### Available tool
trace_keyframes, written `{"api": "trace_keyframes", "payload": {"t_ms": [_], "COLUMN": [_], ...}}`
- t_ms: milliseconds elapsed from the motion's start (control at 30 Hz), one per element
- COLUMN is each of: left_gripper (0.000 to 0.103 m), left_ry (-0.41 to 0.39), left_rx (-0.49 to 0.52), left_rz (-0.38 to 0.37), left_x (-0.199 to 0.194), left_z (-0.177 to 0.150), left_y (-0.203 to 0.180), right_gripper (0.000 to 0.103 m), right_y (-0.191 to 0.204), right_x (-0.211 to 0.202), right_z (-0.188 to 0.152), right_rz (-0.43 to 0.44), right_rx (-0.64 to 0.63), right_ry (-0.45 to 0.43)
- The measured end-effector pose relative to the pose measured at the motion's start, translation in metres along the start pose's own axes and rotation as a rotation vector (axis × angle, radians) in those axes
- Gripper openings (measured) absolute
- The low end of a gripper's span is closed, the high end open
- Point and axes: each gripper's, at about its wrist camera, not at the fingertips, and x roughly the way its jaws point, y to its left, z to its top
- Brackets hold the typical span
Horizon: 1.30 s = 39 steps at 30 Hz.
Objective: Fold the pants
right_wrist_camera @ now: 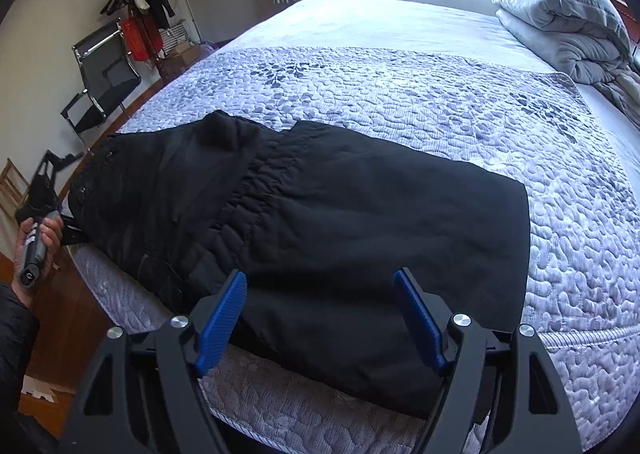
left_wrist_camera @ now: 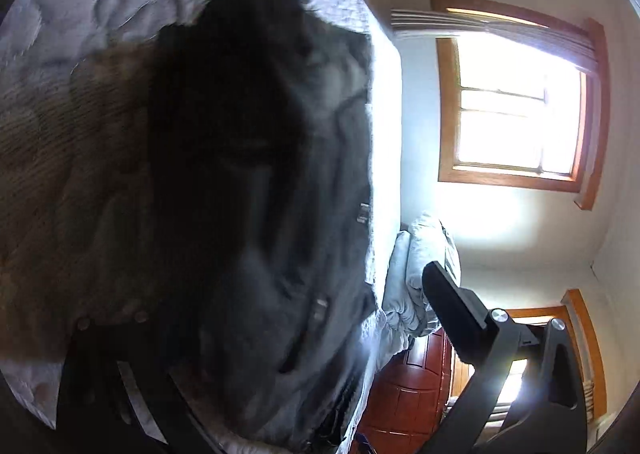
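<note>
Black pants (right_wrist_camera: 320,222) lie folded on the quilted bed (right_wrist_camera: 400,94) near its front edge, waistband part on the left. My right gripper (right_wrist_camera: 320,314) is open, its blue fingers (right_wrist_camera: 222,322) hovering just above the pants' near edge. In the right view my left gripper (right_wrist_camera: 66,232) is at the pants' left end by the bed edge, held in a hand. In the left wrist view the dark pants fabric (left_wrist_camera: 240,194) fills the frame close to the lens; one black finger (left_wrist_camera: 452,306) shows, the other is hidden by the cloth.
A folded grey duvet (right_wrist_camera: 560,18) lies at the bed's far right. A black chair (right_wrist_camera: 100,90) and a coat stand (right_wrist_camera: 136,6) are left of the bed. A window (left_wrist_camera: 516,102) and wooden furniture (left_wrist_camera: 412,386) are beyond.
</note>
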Motion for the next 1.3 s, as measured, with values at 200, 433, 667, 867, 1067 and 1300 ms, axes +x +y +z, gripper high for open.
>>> {"api": "trace_keyframes", "payload": {"t_ms": [200, 433, 667, 867, 1067, 1300], "left_gripper": [0.1, 0.099, 0.052, 0.038, 0.018, 0.015], "left_ry": [0.017, -0.007, 0.0, -0.014, -0.045, -0.053], "left_rx": [0.018, 0.056, 0.048, 0.053, 0.12, 0.326], "left_rz": [0.068, 0.075, 0.164, 0.179, 0.137, 0.098], "left_x": [0.011, 0.009, 0.01, 0.006, -0.006, -0.004], "left_z": [-0.003, -0.015, -0.017, -0.025, -0.034, -0.056], "left_y": [-0.004, -0.015, -0.014, -0.019, -0.047, -0.103], "right_gripper": [0.079, 0.081, 0.081, 0.081, 0.081, 0.081], "right_y": [0.002, 0.002, -0.003, -0.007, -0.018, -0.025], "right_x": [0.005, 0.008, 0.011, 0.012, 0.015, 0.017], "right_z": [0.0, -0.002, 0.0, -0.001, -0.005, -0.01], "right_rz": [-0.003, -0.01, -0.015, -0.028, -0.046, -0.05], "right_rx": [-0.007, -0.014, 0.002, 0.01, 0.042, 0.064], "right_ry": [0.014, 0.028, 0.03, 0.032, 0.047, 0.055]}}
